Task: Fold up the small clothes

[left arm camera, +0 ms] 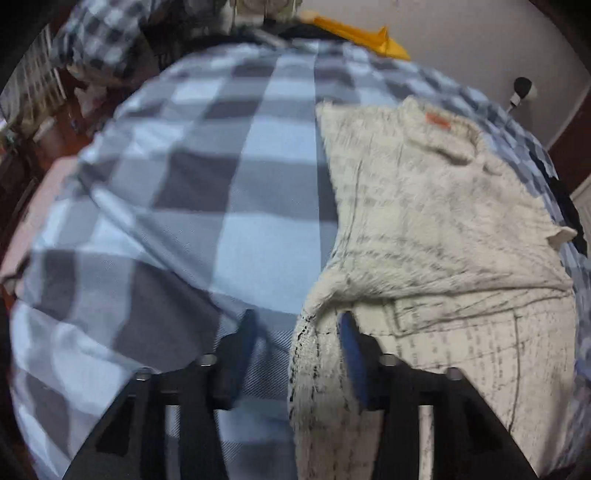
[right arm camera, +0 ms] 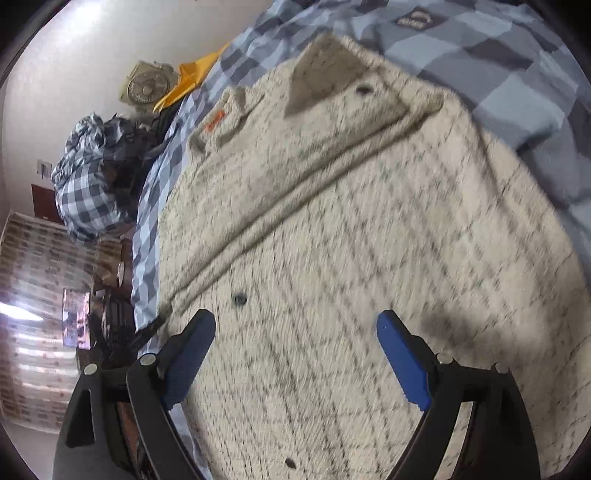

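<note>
1. Bed (left arm camera: 229, 155), under a blue-and-grey checked cover: it carries the work. Its near left half is bare.
2. Shirt (left arm camera: 424, 206), cream knit with dark flecks and an orange tag: it lies spread on the right of the bed, collar away from the camera. Judged step: taking hold of its near left edge for a first fold.
3. Right claw (right arm camera: 295, 350): wide, empty, over the shirt's buttoned front (right arm camera: 332, 258); nothing lies between its fingers.
4. Left claw (left arm camera: 295, 343): part open. A bunched ridge of the shirt's edge rises between its fingers; whether the pads press it is hidden by blur.
5. Next move, judged: close on that ridge, then lift and carry it across.
6. Obstacles: none near. Yellow cloth (left arm camera: 362, 33) and a checked bundle (right arm camera: 88, 177) lie well apart at the bed's far end.
</note>
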`<action>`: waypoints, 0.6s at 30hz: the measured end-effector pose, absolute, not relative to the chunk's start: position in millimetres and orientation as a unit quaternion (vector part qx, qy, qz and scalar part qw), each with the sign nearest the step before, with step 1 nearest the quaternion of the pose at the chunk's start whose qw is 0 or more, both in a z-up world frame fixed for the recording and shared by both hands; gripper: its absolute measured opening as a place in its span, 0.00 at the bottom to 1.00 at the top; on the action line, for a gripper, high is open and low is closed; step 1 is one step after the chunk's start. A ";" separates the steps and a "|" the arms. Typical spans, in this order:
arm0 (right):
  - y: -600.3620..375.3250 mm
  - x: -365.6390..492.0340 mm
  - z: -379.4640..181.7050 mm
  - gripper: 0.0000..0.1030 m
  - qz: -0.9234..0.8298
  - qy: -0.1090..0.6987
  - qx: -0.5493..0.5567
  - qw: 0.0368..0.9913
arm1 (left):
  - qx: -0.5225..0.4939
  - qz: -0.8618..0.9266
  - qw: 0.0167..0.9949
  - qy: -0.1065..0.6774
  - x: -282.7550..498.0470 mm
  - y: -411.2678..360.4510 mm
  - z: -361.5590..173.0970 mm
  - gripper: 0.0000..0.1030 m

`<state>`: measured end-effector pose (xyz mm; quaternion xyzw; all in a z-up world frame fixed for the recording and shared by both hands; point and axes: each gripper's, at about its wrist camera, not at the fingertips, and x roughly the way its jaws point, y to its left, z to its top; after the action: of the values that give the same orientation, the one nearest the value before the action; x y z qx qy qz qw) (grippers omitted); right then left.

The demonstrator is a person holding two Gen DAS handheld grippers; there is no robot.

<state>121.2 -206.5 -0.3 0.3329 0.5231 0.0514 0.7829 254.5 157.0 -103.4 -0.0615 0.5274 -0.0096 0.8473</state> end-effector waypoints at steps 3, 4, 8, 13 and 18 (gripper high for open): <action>-207.8 136.7 9.6 0.85 0.023 0.511 0.289 0.809 | -0.071 -0.018 0.877 0.475 254.8 144.5 -72.6 0.96; -204.0 141.8 11.9 0.85 0.017 0.511 0.268 0.817 | -0.082 -0.031 0.883 0.461 258.9 134.8 -63.9 0.99; -157.0 176.5 22.5 0.85 0.013 0.509 0.099 0.855 | -0.064 -0.054 0.887 0.455 288.1 81.2 -61.2 1.00; -113.8 213.3 11.7 0.85 0.074 0.464 0.034 0.882 | 0.027 -0.080 0.872 0.482 320.3 5.3 -99.7 1.00; -104.6 253.5 -34.6 0.85 0.101 0.522 -0.008 0.847 | 0.112 -0.075 0.852 0.506 318.7 -13.3 -146.5 1.00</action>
<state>253.5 -104.6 -34.6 -0.0079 0.5224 0.1008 0.8467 318.7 -13.3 -146.5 0.1122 0.5056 -0.0746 0.8522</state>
